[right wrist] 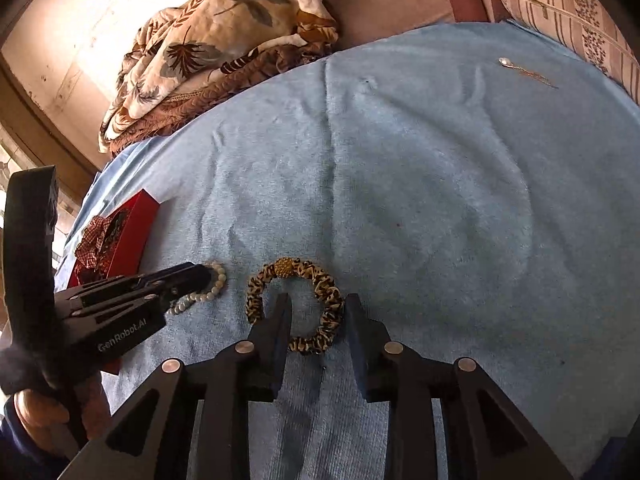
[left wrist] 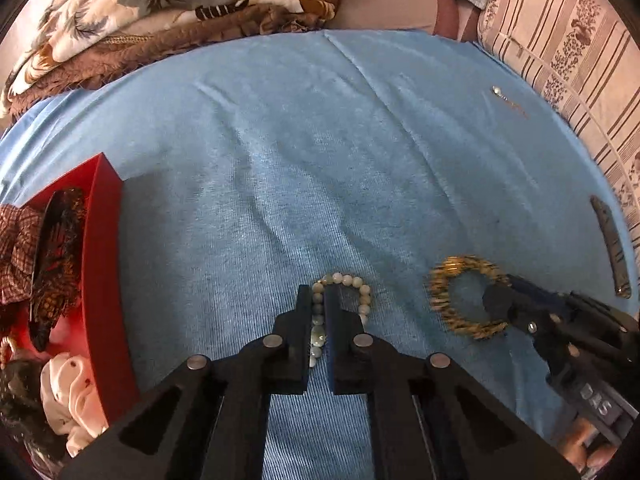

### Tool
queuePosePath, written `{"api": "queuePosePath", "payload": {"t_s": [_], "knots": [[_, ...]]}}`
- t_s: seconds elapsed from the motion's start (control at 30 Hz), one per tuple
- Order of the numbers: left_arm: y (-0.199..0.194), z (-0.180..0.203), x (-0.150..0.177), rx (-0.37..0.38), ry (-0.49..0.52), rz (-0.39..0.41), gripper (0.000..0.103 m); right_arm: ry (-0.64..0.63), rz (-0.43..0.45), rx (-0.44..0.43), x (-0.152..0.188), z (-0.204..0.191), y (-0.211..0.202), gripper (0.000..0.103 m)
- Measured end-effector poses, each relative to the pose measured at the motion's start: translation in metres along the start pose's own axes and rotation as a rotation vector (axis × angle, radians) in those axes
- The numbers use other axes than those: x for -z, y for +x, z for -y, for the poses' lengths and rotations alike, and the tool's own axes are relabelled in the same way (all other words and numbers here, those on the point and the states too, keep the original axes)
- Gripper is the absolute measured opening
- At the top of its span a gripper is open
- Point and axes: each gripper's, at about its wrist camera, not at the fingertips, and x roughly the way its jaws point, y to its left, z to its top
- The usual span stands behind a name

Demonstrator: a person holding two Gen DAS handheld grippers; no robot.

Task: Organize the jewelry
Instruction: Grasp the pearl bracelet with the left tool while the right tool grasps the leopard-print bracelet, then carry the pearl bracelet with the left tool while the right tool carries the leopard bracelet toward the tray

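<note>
Left wrist view: the left tongs (left wrist: 318,294) are pointing steeply down at the blue towel (left wrist: 320,140) and are clenching on the pearl bead bracelet (left wrist: 344,304). One side of the bead loop is running between the two fingers; the rest is curving out to the right of the tips. The strand's long axis is lying near-to-far, in line with the fingers. The red box (left wrist: 100,280), already carrying fabric scrunchies and a dark hair clip, is sitting at the left, well apart from the bracelet, so the coming carry is judged to be leftward. Further right, the right tongs (left wrist: 496,300) are reaching into the leopard-print scrunchie (left wrist: 464,300). A dark hair clip (left wrist: 610,248) is lying at the right edge, and a small pendant chain (left wrist: 508,100) far right.

Right wrist view: the right tongs (right wrist: 316,304) are standing apart, not pressing. The left finger is sitting inside the leopard-print scrunchie's (right wrist: 296,304) ring and the right finger just outside it, so the right side of the band is lying between them, ready for closing. The ring is lying flat, its gold bead on the far side. The left tongs (right wrist: 200,276) are on the pearl bead bracelet (right wrist: 200,292), nearer the red box (right wrist: 128,236).
</note>
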Motion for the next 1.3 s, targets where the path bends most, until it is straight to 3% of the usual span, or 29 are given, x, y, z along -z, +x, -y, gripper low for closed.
{"api": "queuePosePath", "payload": {"t_s": [0.1, 0.37, 0.6, 0.9, 1.3], "knots": [[-0.018, -0.003, 0.005, -0.002, -0.009, 0.040, 0.005, 0.000, 0.015, -0.028, 0.001, -0.002, -0.004, 0.009], [-0.091, -0.032, 0.023, 0.084, -0.092, 0.159, 0.005, -0.034, 0.102, -0.059, 0.003, -0.011, -0.029, 0.009], [-0.137, -0.063, 0.036, 0.130, -0.190, 0.234, 0.005, -0.072, 0.134, -0.013, 0.015, -0.022, -0.041, 0.009], [-0.171, -0.116, 0.057, 0.046, -0.237, 0.285, 0.005, -0.125, 0.140, -0.028, 0.024, -0.048, -0.063, 0.009], [-0.179, -0.221, 0.091, -0.016, -0.426, 0.309, 0.005, -0.243, 0.131, -0.037, 0.016, -0.110, -0.073, 0.009]]}}
